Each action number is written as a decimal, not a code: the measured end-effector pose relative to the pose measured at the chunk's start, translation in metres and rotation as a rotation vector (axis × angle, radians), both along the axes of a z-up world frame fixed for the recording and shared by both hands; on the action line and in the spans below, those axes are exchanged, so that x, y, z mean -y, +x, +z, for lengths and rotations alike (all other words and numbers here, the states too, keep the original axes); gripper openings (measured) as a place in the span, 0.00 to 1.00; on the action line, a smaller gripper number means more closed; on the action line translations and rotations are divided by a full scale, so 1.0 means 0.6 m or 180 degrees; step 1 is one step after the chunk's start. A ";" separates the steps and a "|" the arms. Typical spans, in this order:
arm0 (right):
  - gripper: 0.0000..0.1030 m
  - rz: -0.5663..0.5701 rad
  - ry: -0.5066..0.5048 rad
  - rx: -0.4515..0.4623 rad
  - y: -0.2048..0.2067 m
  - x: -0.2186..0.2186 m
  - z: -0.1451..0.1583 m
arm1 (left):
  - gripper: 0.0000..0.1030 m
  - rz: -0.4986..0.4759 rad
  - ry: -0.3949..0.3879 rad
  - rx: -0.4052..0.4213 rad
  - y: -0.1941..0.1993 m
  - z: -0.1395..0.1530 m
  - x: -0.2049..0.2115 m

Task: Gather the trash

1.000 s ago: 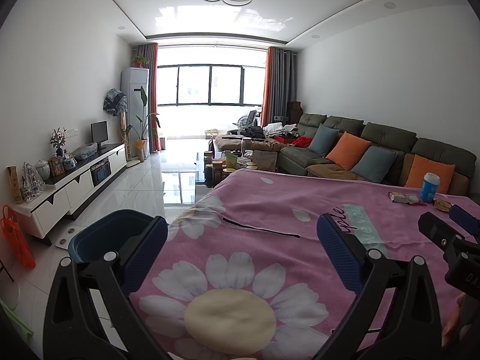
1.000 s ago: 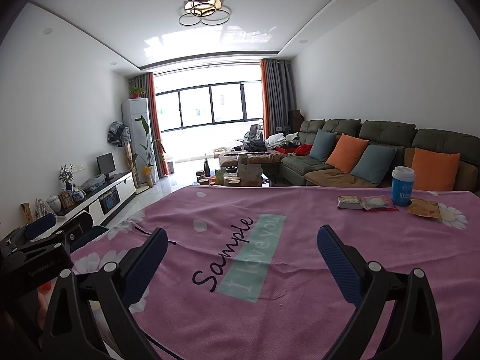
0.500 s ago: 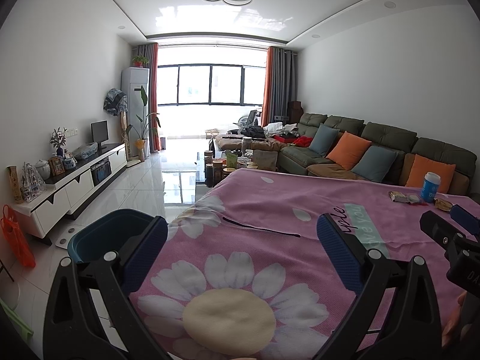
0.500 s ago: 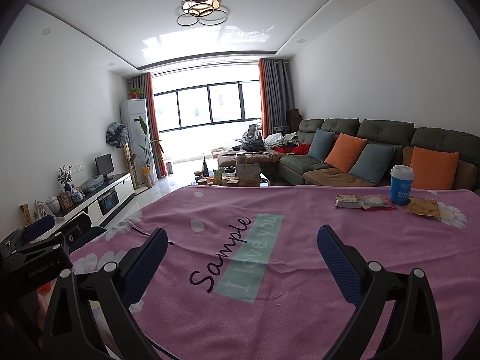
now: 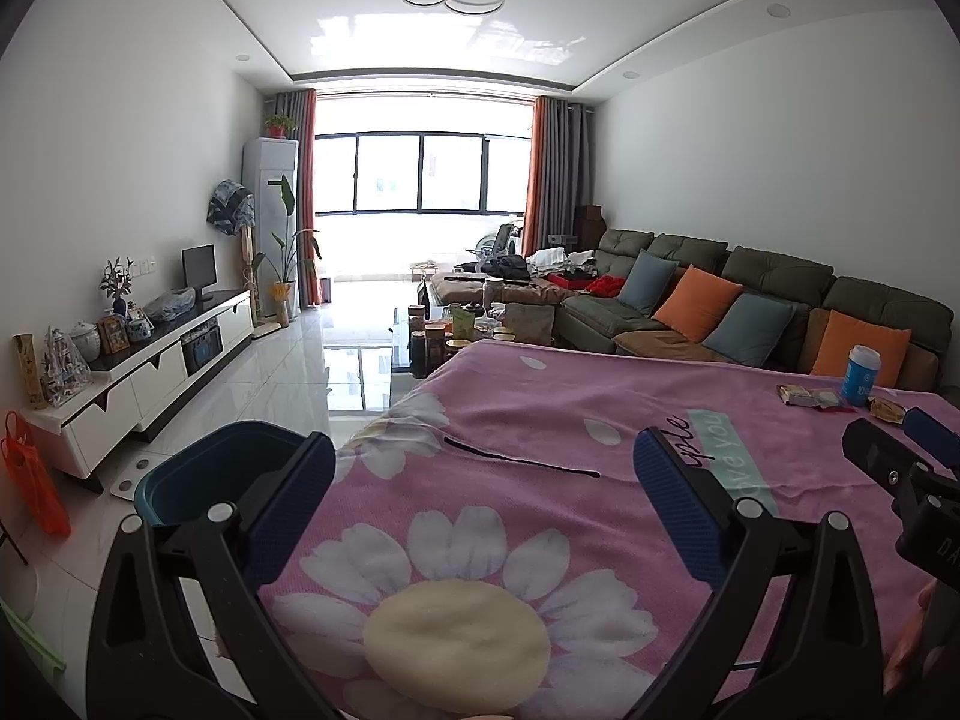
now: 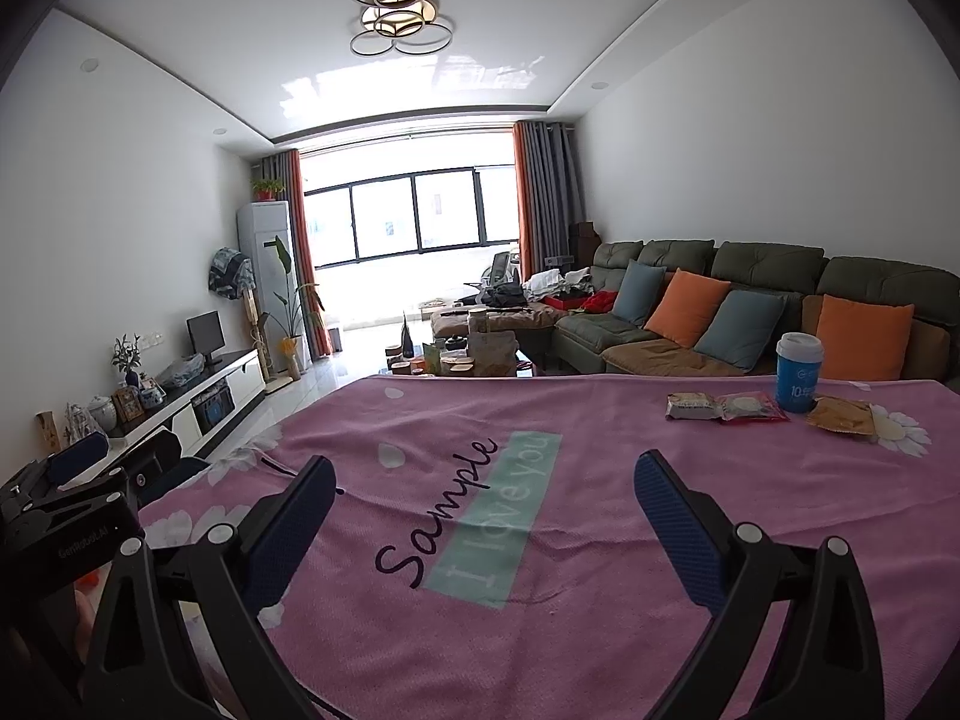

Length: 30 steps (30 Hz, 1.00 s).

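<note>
Trash sits at the far right of the pink cloth [image 6: 600, 480]: grey wrapper [image 6: 693, 407], red wrapper [image 6: 753, 407], blue cup [image 6: 798, 371] and brown packet [image 6: 840, 415], all close together (cup upright, between red wrapper and packet). Right gripper [image 6: 483, 486] hangs spread wide, empty, well short of them. Left gripper [image 5: 483, 471] likewise gapes empty over the daisy print, teal bin [image 5: 204, 468] on the floor just beside the cloth's left edge.
</note>
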State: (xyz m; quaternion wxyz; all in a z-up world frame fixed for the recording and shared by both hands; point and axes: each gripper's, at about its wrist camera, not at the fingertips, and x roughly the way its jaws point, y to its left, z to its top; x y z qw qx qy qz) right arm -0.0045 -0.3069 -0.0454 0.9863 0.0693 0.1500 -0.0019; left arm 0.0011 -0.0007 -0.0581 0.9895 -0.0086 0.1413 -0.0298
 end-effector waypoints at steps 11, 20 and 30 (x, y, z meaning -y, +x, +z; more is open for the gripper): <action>0.94 -0.0017 -0.0016 0.0019 -0.002 -0.002 0.002 | 0.95 -0.0009 0.0008 0.0015 -0.005 -0.001 -0.001; 0.94 -0.0027 -0.0017 0.0029 -0.003 -0.003 0.002 | 0.95 -0.0011 0.0024 0.0018 -0.005 -0.001 -0.002; 0.94 -0.0034 -0.0020 0.0036 -0.003 -0.003 0.002 | 0.95 -0.0029 0.0041 0.0020 -0.005 0.001 -0.003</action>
